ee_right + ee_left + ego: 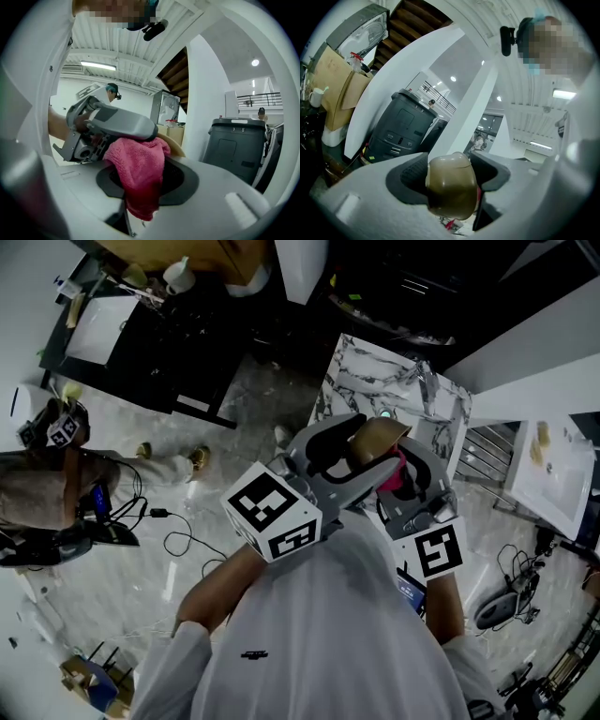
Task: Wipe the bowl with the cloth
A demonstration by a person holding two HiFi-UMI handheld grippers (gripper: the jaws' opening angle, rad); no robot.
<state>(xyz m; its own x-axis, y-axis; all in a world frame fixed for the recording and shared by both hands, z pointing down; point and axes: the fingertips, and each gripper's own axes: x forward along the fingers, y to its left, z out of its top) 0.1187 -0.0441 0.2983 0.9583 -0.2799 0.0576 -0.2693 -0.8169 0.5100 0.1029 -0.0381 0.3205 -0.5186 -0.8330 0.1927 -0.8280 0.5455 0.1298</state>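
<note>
Drooping pink cloth, glossy tan bowl

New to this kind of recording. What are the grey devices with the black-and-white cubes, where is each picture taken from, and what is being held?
There is no robot here. A person in a white shirt holds a hand-operated two-jaw gripper in each hand. The patterned cubes are part of those grippers.

The head view comes from a camera on the person's head that looks steeply down, so you see the arms, the grippers and the floor below. The other two pictures come from a camera riding on each gripper, looking along its jaws.

The left gripper is shut on a tan bowl. The right gripper is shut on a pink cloth. Both are held up in front of the chest, close together, and rest on no surface. Whether cloth and bowl touch, I cannot tell.
</note>
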